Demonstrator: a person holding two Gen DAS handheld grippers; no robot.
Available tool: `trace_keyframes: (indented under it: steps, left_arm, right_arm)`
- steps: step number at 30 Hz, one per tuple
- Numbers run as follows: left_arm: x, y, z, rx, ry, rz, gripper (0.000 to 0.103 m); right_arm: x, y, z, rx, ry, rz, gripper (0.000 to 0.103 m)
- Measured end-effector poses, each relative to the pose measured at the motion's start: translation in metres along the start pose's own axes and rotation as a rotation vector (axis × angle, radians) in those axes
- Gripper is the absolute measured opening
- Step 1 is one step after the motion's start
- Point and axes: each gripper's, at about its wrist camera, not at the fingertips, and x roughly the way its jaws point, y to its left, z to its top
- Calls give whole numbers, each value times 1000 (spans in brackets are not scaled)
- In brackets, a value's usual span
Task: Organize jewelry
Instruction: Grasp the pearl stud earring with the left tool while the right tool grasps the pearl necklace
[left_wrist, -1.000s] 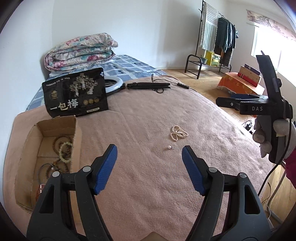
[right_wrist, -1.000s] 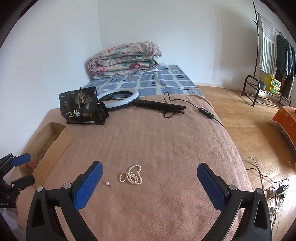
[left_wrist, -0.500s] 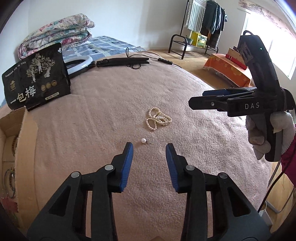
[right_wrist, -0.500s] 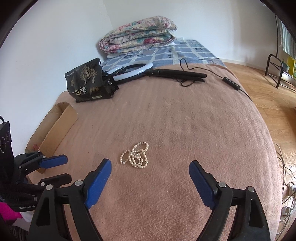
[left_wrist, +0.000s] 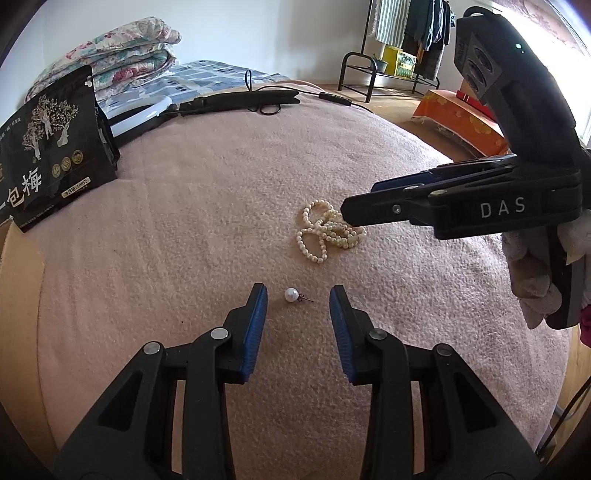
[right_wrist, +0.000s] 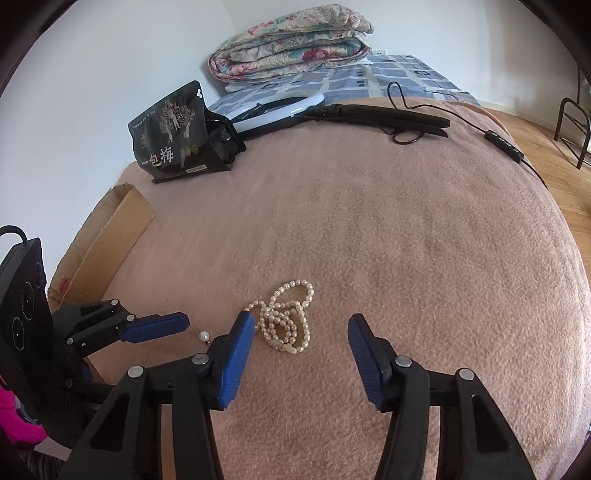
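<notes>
A single pearl stud earring (left_wrist: 291, 294) lies on the pink blanket (left_wrist: 221, 206). My left gripper (left_wrist: 297, 293) hovers just over it, jaws closing, the earring between the blue pads but untouched. A coiled pearl necklace (left_wrist: 325, 230) lies just beyond. In the right wrist view the necklace (right_wrist: 286, 321) sits between the closing jaws of my right gripper (right_wrist: 301, 326), its pads clear of the beads. The earring (right_wrist: 203, 336) shows to its left, beside the left gripper's fingers (right_wrist: 155, 325).
A cardboard box (right_wrist: 107, 240) sits at the blanket's left edge. A black snack pouch (right_wrist: 173, 136), a ring light (right_wrist: 280, 109) with its black stand and cable, and folded quilts (right_wrist: 291, 40) lie farther back. Wooden floor and a clothes rack (left_wrist: 399, 37) are on the right.
Both grippers have dropped toward the blanket and narrowed their jaws. The left one came up to the earring, the right one to the necklace.
</notes>
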Motion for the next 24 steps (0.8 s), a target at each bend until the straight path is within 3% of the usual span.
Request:
trace_keyframes:
  steps: [6,13,19,24]
  left_arm:
    - [8,2,1,1,5,6,31]
    - [16,4,2,-3,10,10,29]
    - [18,4,2,-1,11,19,17]
    - [17,4,1,2,8,21,16]
  right_arm:
    - [18,7,3,-22,33,1,45]
    - [30,9,2,-38,52,-31,42]
    - [32,16,2,-89,60,-83,36]
    - [32,19,1,-108,55,-98,19]
